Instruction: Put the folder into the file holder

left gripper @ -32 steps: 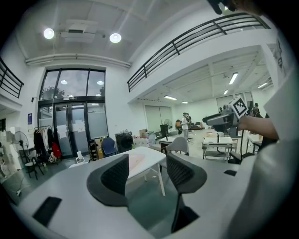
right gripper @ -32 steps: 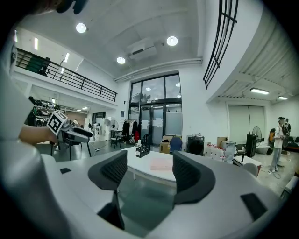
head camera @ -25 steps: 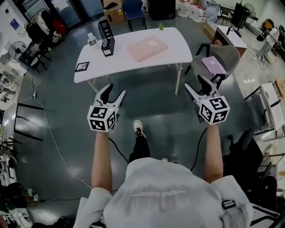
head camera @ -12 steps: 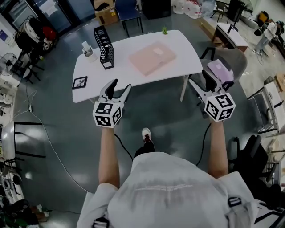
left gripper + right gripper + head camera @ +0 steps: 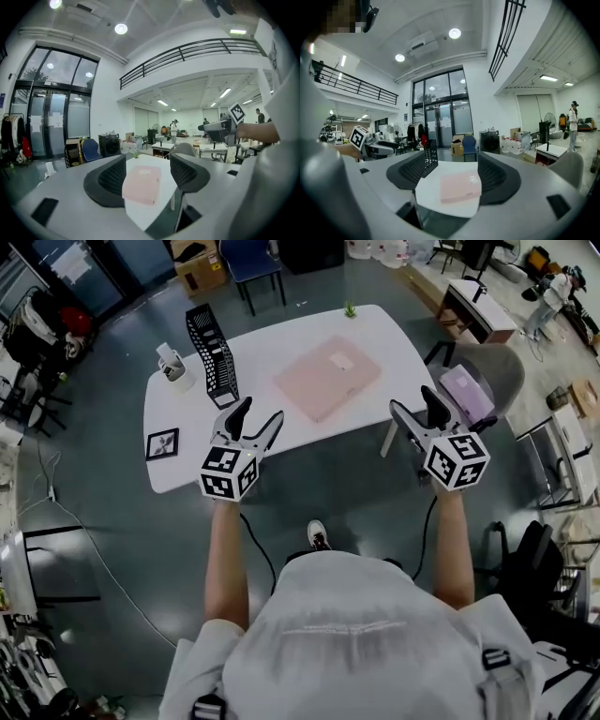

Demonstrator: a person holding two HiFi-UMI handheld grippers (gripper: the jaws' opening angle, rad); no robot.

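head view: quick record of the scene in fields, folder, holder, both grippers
folder: pink, lying flat on white table, untouched
file holder: black mesh, upright, left of folder, apart from it
left gripper: open, empty, jaws just been opening, by table's near edge
right gripper: open, empty, jaws just been opening, by table's right corner
task: folder not yet picked up

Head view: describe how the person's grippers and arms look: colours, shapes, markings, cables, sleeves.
Left gripper and right gripper match: black jaws, just opened wider with nothing between them, on pale bodies, each bearing a white cube with black square markers. Black cables trail from both. Short light grey sleeves.
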